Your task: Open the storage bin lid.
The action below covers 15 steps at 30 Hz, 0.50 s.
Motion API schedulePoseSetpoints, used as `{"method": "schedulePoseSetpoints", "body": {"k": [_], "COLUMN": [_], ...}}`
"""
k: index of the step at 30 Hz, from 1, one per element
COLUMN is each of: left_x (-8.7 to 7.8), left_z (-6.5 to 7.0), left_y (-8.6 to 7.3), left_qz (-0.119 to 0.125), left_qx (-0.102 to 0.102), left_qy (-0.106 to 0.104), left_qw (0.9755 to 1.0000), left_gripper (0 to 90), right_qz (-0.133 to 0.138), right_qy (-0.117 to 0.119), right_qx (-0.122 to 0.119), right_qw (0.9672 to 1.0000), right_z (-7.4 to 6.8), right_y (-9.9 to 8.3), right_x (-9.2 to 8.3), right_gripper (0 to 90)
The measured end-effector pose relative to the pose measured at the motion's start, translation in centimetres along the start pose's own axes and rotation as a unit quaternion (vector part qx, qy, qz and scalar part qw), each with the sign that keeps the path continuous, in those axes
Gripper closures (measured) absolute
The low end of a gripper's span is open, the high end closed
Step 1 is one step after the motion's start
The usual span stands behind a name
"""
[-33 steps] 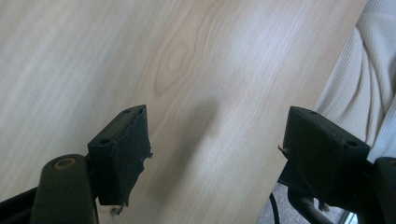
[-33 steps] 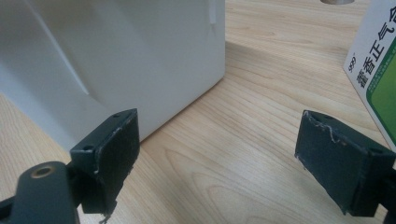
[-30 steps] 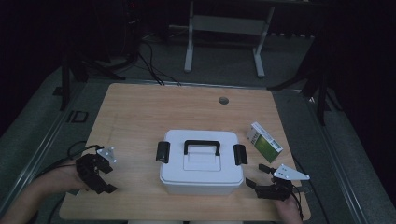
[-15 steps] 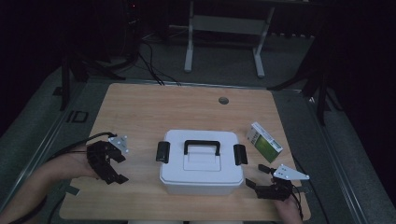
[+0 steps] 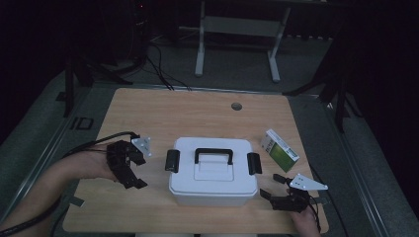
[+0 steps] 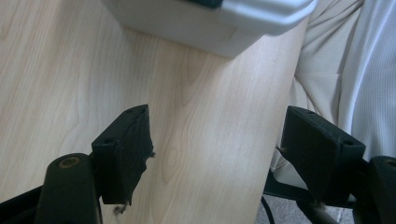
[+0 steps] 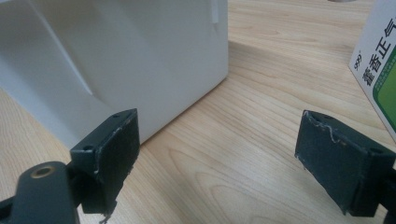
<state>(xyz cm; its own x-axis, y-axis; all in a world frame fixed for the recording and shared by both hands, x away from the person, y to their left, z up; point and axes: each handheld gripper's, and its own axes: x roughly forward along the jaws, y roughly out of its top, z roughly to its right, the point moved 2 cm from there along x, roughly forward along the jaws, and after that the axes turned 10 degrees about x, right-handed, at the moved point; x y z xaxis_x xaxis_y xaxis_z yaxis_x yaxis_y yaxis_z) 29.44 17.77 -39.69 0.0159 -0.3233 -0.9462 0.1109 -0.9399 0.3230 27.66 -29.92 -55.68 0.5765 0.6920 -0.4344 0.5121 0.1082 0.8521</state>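
A white lidded box with a black handle and black side latches stands on the wooden table, near its front edge. My left gripper hovers just left of the box, jaws open and pointing toward it. In the left gripper view the left gripper has bare wood between its pads, with the box corner above. My right gripper rests at the box's right front corner, open. The right gripper view shows the right gripper framing bare wood beside the box wall.
A green and white carton lies right of the box, and its printed side is close to my right jaw. A round hole sits near the table's far edge. A person's light clothing lies past the table's front edge.
My left gripper has risen and moved right, closer to the box's left side. The right gripper, the box and the carton have stayed in place.
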Motion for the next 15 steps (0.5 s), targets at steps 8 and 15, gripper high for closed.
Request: {"method": "schedulePoseSetpoints", "body": {"k": [8,15], "left_x": [-0.9,-0.9], "left_z": [0.0,-0.2], "left_y": [2.7,5.3], "left_qz": [0.002,-0.004], "left_qx": [0.026,0.044], "left_qy": [0.002,-0.003], "left_qw": [0.9997,0.999], "left_gripper": [24.6,24.6], "right_qz": [0.0,0.001], "right_qy": [0.001,0.003], "right_qx": [0.0,-0.001], "right_qw": [1.0,1.0], "right_z": [-0.1,-0.1], "right_y": [0.0,0.0], "right_x": [0.0,0.0], "right_gripper": [13.5,13.5]}}
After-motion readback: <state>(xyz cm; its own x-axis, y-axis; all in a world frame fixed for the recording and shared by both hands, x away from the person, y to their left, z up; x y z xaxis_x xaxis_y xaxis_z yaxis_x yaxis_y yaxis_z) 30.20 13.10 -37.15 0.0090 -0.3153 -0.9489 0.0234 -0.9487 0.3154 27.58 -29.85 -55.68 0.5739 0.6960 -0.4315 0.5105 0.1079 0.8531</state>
